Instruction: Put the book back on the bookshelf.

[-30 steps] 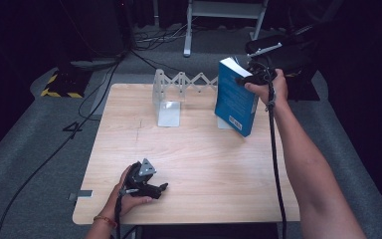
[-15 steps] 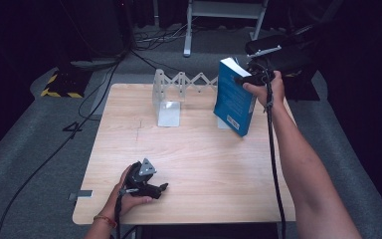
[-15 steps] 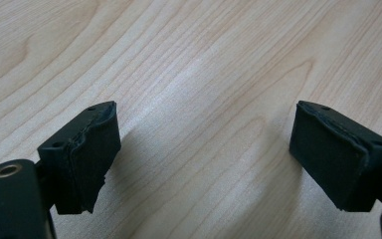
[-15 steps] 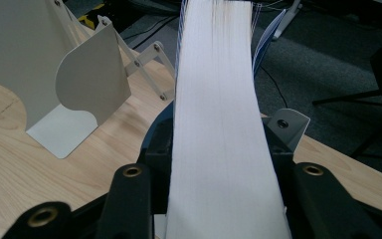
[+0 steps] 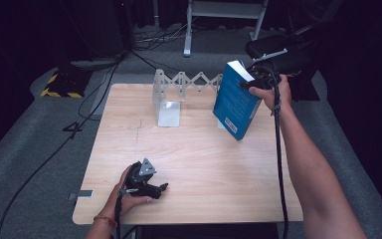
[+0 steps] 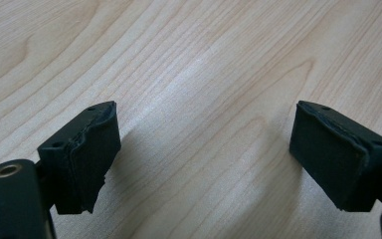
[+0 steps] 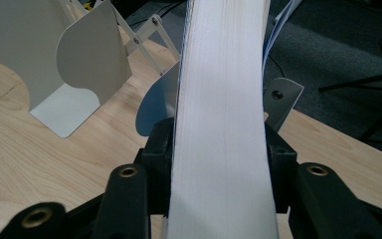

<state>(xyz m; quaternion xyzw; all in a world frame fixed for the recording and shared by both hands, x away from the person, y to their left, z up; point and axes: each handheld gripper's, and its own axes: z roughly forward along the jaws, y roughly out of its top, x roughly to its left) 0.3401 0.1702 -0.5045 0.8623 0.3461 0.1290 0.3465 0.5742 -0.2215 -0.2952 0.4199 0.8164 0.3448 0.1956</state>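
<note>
A blue book (image 5: 235,99) stands tilted near the table's (image 5: 204,169) far right corner, just beside the expanding metal book rack (image 5: 179,92) at the far edge. The right gripper (image 7: 219,164) pinches its page edge, jaws just easing apart. Slotting it seems unfinished. The left gripper (image 6: 204,149), jaws spread and empty, rests by the near edge; open tabletop lies between.
</note>
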